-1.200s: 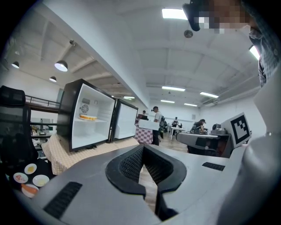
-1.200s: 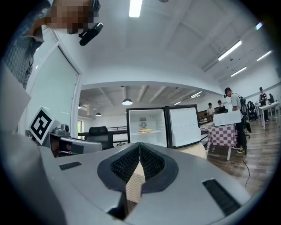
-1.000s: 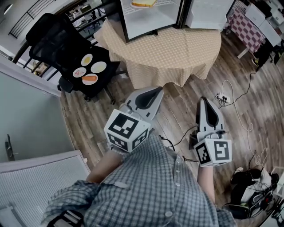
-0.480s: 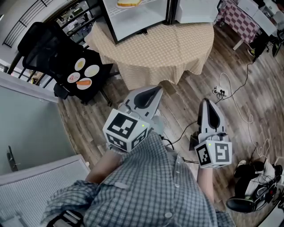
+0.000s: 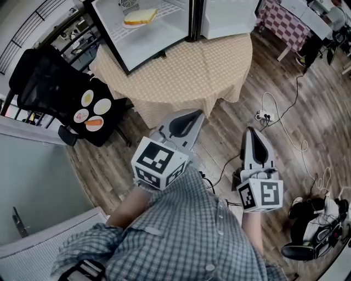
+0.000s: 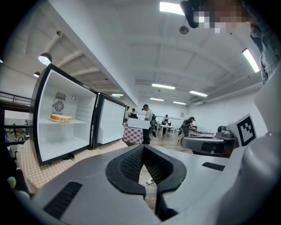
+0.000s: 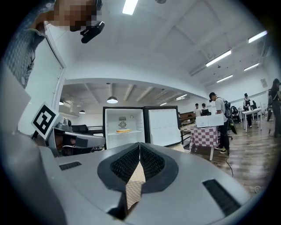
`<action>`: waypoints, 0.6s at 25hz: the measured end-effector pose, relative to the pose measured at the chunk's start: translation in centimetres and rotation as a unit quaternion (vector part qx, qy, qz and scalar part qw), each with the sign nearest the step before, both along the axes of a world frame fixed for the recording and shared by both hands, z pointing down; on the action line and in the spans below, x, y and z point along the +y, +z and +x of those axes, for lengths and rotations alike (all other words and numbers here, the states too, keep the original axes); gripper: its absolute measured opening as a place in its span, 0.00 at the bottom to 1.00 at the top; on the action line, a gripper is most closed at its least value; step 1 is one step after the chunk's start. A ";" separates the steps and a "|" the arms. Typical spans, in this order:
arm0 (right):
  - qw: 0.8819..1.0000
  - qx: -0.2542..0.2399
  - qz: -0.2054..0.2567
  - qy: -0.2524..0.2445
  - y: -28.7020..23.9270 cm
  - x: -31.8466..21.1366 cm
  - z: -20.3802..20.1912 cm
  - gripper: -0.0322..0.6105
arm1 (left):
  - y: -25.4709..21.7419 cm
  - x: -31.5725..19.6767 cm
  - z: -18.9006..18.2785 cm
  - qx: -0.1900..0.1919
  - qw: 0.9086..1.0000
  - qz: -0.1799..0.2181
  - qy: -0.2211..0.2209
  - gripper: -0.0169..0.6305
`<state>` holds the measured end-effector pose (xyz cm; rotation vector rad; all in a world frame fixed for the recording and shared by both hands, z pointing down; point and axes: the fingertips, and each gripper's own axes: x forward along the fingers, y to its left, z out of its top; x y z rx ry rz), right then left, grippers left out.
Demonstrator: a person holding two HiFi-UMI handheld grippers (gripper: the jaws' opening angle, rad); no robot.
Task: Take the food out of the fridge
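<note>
Sandwich [image 5: 140, 17] seemingly lengthwise across fridge [image 5: 156, 41]

A brown wood-plank floor [image 5: 296, 159] fills the near ground, with a round table [image 5: 214, 71] under a beige checked cloth at the far middle and a black office chair [image 5: 46, 82] to its left. A white power strip [image 5: 260, 116] lies on the boards at right. Farther right stands a table with a red-checked cloth [image 5: 281, 26], and long strip lights [image 6: 163, 86] glow on the white ceiling.
</note>
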<state>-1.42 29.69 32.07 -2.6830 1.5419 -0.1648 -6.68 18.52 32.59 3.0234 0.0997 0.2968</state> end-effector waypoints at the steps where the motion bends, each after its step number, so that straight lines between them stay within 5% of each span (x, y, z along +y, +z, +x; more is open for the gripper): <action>1: 1.000 -0.001 0.000 0.003 0.0 -0.4 0.7 0.07 | -0.1 -0.4 0.7 0.000 1.000 0.000 0.002 0.03; 15: 1.000 0.002 -0.007 -0.017 -1.0 -10.5 10.0 0.07 | -0.9 -11.0 7.8 0.006 0.999 -0.002 -0.044 0.03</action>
